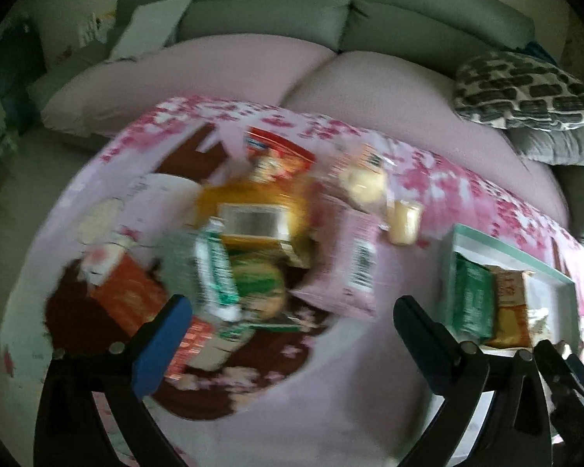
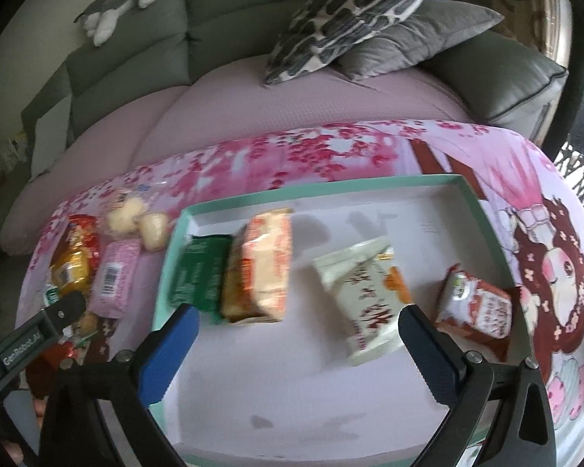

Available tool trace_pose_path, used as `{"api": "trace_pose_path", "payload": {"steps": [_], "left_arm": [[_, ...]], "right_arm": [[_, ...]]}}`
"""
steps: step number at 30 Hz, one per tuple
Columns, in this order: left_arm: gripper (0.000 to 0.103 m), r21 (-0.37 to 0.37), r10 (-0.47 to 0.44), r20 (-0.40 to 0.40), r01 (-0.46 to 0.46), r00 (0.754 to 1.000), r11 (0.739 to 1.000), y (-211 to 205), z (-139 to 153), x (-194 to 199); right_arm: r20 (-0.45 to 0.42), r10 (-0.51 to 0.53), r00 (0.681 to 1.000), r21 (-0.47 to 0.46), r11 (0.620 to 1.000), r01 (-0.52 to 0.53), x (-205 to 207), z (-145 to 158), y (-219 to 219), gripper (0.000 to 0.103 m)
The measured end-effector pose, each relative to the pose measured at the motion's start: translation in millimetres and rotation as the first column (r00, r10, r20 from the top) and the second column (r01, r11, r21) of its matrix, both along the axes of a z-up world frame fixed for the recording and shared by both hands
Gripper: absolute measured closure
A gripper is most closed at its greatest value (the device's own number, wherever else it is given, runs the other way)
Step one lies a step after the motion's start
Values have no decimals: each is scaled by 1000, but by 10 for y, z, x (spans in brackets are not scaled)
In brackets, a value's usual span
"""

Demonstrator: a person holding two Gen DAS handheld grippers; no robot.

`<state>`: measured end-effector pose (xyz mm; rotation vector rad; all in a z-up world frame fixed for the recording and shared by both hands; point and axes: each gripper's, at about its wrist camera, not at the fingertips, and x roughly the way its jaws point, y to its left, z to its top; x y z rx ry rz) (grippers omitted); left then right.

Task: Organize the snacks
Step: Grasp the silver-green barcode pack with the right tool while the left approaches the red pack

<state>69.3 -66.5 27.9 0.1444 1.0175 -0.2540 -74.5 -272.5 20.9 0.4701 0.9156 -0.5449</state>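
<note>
Left gripper (image 1: 292, 311) spread to full width, nothing between the blue pads, poised above a loose heap of snacks on the pink blossom-print cloth (image 1: 467, 179); view blurred. In the heap: yellow-orange packet (image 1: 253, 210) at centre, green-and-white packet (image 1: 214, 268) just below it, pink barcoded packet (image 1: 350, 260) to the right, orange-red packet (image 1: 128, 295) at left, red packet (image 1: 280, 151) at the far side, pale round buns in clear wrap (image 1: 364, 183) beside it. Right gripper (image 2: 298, 323) likewise at full spread, empty, over the mint-rimmed tray (image 2: 482, 202). Inside the tray, left to right: green packet (image 2: 200, 272) touching an orange-and-cream packet (image 2: 264, 264), white packet with dark script (image 2: 366, 295) apart from those, red-and-white packet (image 2: 475, 307) near the right wall. White packet's lower corner close to the right pad; contact not determinable. Tray floor toward the camera bare. Remaining unsorted snacks left of the tray on the cloth. Grey sofa (image 2: 136, 46) with patterned cushion (image 2: 354, 11) behind.
</note>
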Motion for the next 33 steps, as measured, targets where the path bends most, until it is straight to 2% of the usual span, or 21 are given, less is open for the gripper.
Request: {"api": "trace_pose_path", "payload": {"steps": [6,11,15,20,28,31,33], "left_arm": [[0,59,50,51,-52,997,997,366,105,124],[0,39,135,60,-138,989,990,755,163,266],[0,46,176,59,-178,983,983,1007,171,346],[0,25,213,25,-213,977,977,1259,110,437],[0,-43,306,-55,-308,950,950,1557,-158,568],[0,-80,347,-35,-348,937,934,1651,-175,586],[0,-95,350,-20,-351,936,932,1676,-183,600]], "right_arm": [[22,59,998,29,998,-59,167,-13,281,0],[60,121,991,86,988,-126,297,-45,527,0],[76,158,984,88,982,-165,365,-63,708,0],[95,202,975,79,975,-209,406,-62,887,0],[129,275,953,110,951,-289,483,-118,1210,0],[116,282,952,88,952,-293,507,-151,1307,0],[107,300,948,89,947,-310,546,-191,1361,0]]}}
